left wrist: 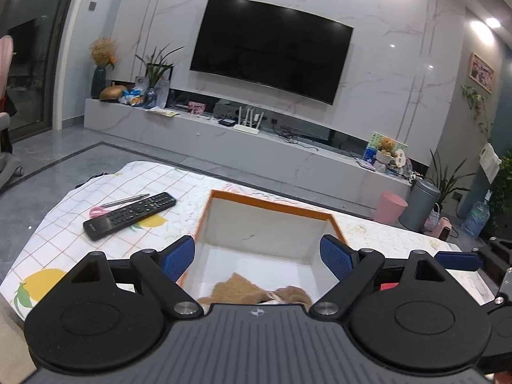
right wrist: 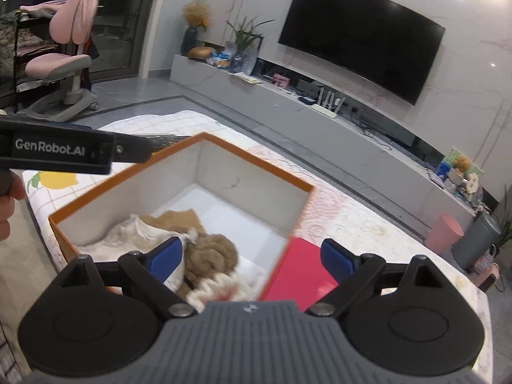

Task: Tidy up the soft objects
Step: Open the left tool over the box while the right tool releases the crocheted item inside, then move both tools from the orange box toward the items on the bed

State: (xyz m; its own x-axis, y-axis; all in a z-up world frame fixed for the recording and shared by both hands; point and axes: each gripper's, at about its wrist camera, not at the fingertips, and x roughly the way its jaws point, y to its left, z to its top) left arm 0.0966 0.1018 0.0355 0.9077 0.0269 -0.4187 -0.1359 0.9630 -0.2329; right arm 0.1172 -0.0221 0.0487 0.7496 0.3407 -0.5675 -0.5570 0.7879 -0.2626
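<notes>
An orange box with a white inside (left wrist: 270,203) (right wrist: 252,168) sits on the table. Brown and cream soft cloth items (right wrist: 204,256) lie in its near end; a bit of them shows in the left wrist view (left wrist: 252,291). My left gripper (left wrist: 257,257) is open and empty above the box's near part. My right gripper (right wrist: 252,260) is open and empty, over the box's near right corner, left finger above the soft items. The left gripper's body (right wrist: 64,152) crosses the right view at left; the right gripper's blue finger (left wrist: 457,260) shows at the right.
A black remote (left wrist: 129,216), a pen (left wrist: 124,201) and pink scissors (left wrist: 97,212) lie on the checked tablecloth (left wrist: 80,256) left of the box. A red flat item (right wrist: 297,268) lies right of the box. Beyond are a TV console, pink bin (left wrist: 390,212) and pink chair (right wrist: 67,60).
</notes>
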